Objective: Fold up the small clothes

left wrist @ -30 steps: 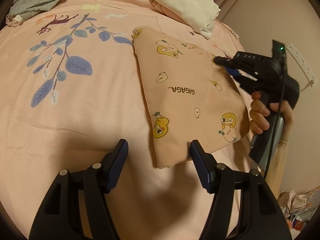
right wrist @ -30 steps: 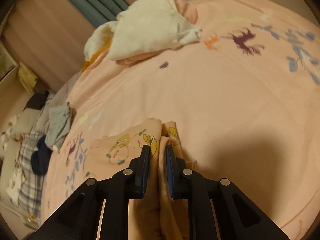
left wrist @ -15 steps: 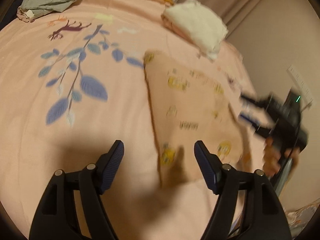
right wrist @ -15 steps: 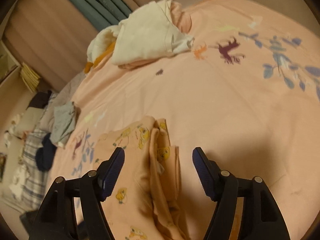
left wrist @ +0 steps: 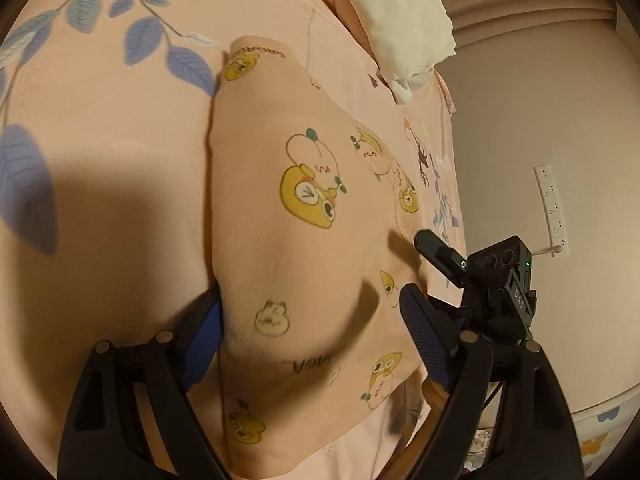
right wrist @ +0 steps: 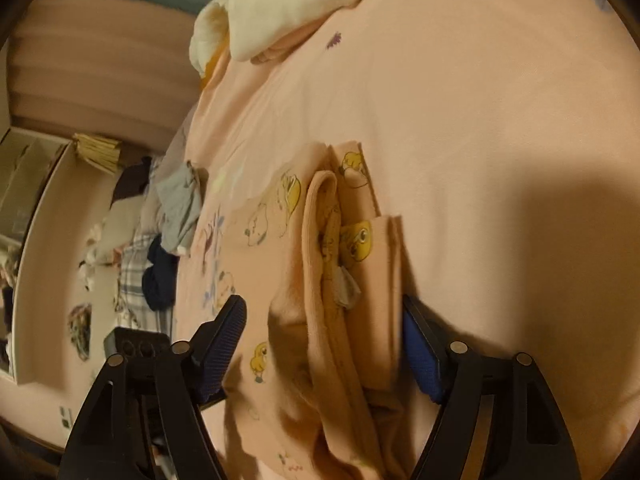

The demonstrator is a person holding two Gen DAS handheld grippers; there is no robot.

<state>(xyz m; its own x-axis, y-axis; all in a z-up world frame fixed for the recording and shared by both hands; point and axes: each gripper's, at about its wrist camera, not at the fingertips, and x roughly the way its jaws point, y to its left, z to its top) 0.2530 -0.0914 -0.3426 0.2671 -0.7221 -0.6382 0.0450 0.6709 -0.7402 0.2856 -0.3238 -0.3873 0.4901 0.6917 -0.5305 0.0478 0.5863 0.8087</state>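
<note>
your left gripper point(left wrist: 312, 328) stands wide open, and the folded peach garment point(left wrist: 304, 216) with its yellow cartoon prints lies on the pink bedsheet point(left wrist: 104, 128), straddled by those jaws: its long left edge sits against the inner face of the left pad point(left wrist: 204, 328), its near right side just short of the right one. your right gripper point(right wrist: 324, 344) is open as well, jaws either side of the garment's stacked, rolled edge, where a small label point(right wrist: 347, 282) pokes out between layers.

you look set to take the next fold or lift the bundle. bring each pair of jaws down over all the layers at once, not just the top one, and close both together so the stack doesn't shear.

no containers show. beyond the jaws a white pile of cloth point(left wrist: 394, 12) rests on the bed.
</note>
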